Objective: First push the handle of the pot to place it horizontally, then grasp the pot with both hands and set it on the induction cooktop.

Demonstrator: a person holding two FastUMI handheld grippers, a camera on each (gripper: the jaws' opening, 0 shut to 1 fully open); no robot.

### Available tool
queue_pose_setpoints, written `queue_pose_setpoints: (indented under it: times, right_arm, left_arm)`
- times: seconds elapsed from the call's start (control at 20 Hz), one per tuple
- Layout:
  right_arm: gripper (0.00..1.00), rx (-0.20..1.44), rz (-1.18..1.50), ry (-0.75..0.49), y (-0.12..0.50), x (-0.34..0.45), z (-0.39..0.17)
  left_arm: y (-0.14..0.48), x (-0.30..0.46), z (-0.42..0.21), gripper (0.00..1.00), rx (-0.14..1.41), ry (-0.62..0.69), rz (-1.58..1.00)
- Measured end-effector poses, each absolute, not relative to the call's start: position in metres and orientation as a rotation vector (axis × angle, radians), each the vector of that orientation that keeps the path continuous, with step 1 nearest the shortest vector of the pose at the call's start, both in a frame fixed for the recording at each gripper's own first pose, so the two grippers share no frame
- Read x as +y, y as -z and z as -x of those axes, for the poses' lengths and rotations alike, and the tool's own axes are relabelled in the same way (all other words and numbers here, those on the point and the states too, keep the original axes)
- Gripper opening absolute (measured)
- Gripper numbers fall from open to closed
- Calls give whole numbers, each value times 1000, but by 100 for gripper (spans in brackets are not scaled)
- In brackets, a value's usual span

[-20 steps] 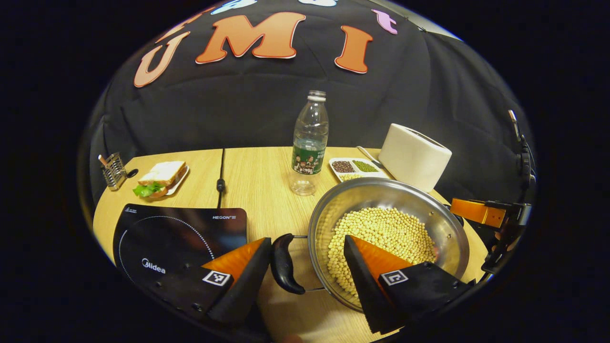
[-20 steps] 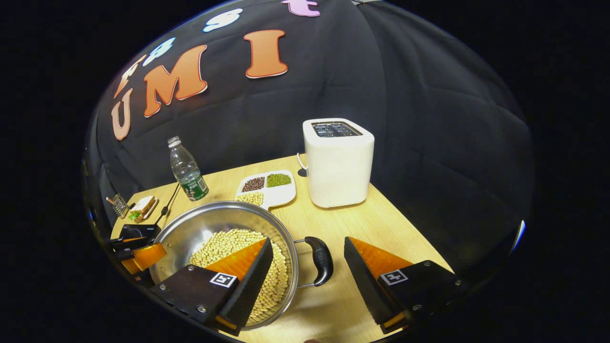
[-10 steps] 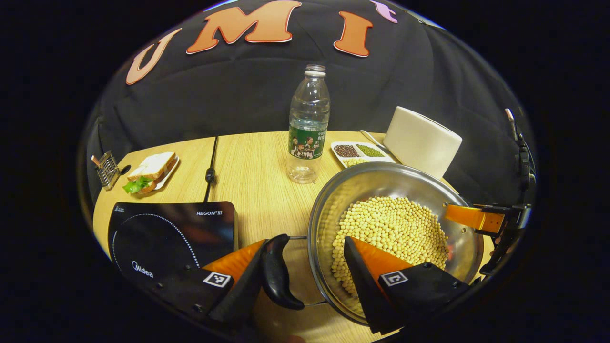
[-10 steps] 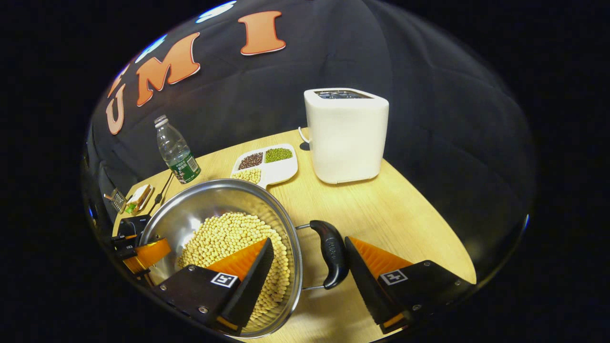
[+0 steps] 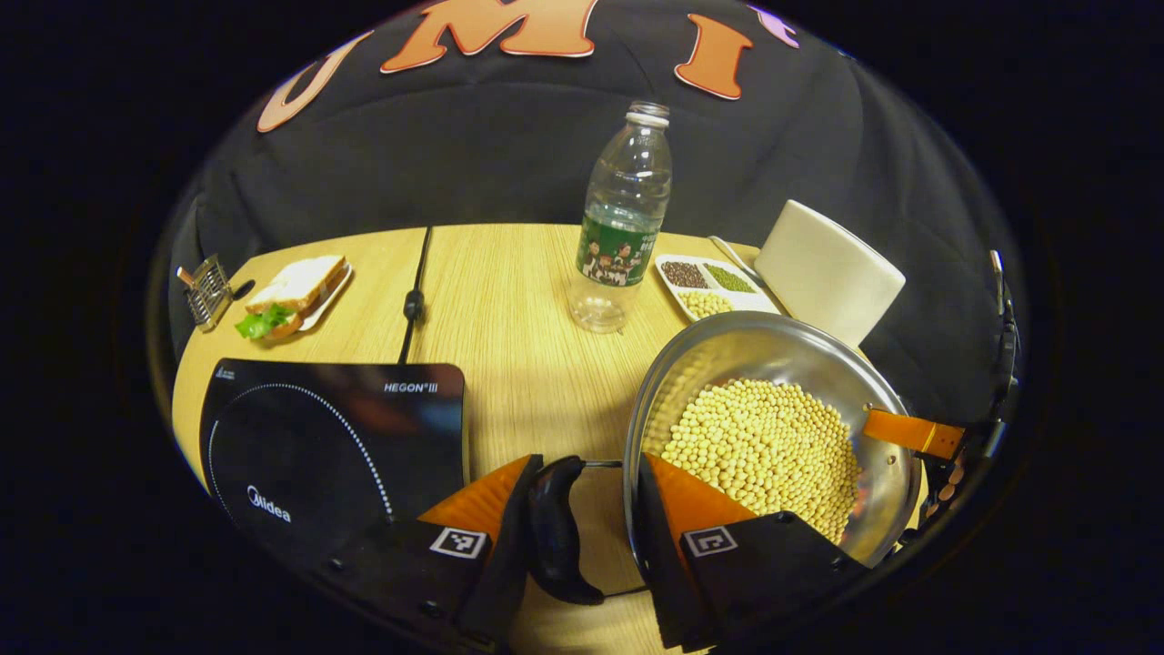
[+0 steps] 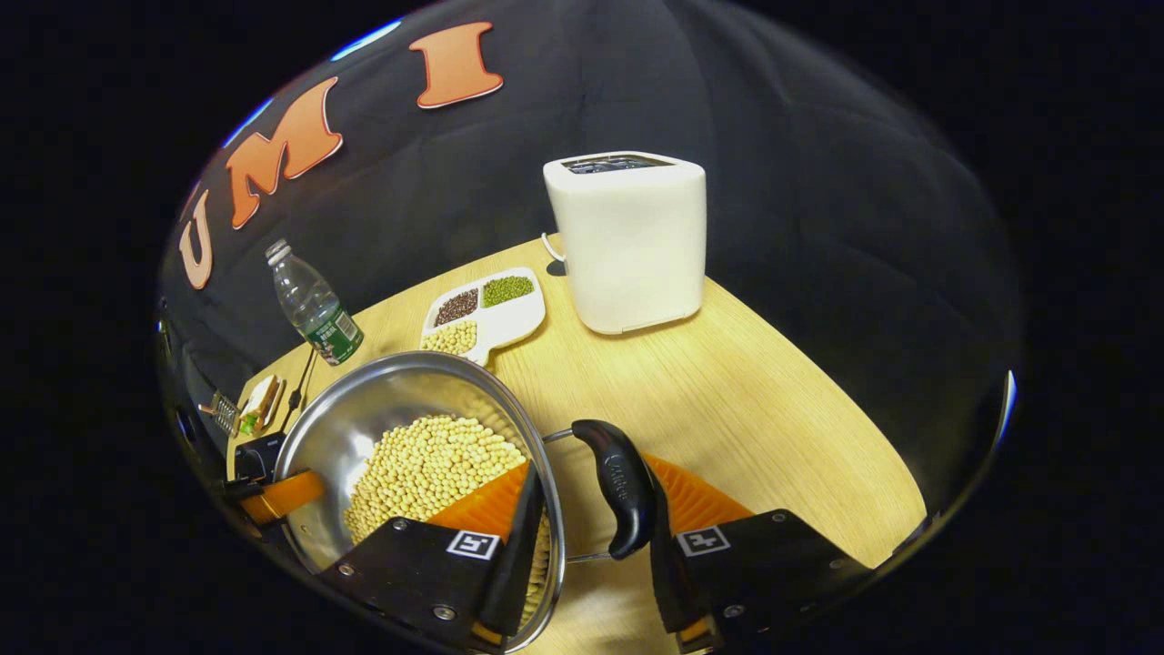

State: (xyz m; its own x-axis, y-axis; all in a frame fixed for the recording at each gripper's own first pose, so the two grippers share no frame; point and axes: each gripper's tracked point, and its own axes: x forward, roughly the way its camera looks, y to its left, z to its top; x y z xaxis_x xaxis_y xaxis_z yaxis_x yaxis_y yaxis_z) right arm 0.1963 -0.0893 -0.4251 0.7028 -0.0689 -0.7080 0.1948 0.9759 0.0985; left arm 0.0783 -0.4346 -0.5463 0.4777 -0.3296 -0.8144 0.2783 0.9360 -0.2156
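A steel pot [image 5: 773, 350] full of soybeans [image 5: 764, 446] stands on the wooden table, right of the black induction cooktop [image 5: 318, 437]. My left gripper [image 5: 587, 460] is shut on the pot's black left handle [image 5: 556, 532], with one finger outside the handle and the other inside the rim. In the right gripper view, my right gripper [image 6: 591, 468] is likewise shut on the pot's black right handle [image 6: 618, 487], one finger inside the pot [image 6: 364, 409] over the beans. The right gripper's finger [image 5: 909, 432] shows at the pot's far rim.
A plastic bottle [image 5: 623, 218] stands behind the pot, with a divided dish of beans [image 5: 705, 282] and a white toaster [image 6: 627, 241] beside it. A sandwich plate [image 5: 291, 296], a small metal rack [image 5: 207, 291] and a black cable [image 5: 414, 300] lie beyond the cooktop.
Both grippers moved forward over the handles and went from open to shut, each pinching a handle against the pot's rim.
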Motion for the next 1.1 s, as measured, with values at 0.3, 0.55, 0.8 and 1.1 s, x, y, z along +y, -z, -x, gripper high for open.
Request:
queue_pose_setpoints:
  times: [0.3, 0.55, 0.8, 1.1]
  right_arm:
    - [55, 728, -166, 141, 378, -69, -173]
    - [55, 701, -190, 123, 346, -33, -159]
    - [51, 683, -181, 94, 325, 16, -148]
    - [55, 676, -148, 32, 312, 88, -138]
  left_arm:
    - [499, -411, -79, 62, 946, 379, 61]
    - [461, -372, -84, 64, 901, 369, 59]
    - [439, -317, -83, 64, 881, 341, 76]
    - [420, -237, -82, 64, 872, 278, 95]
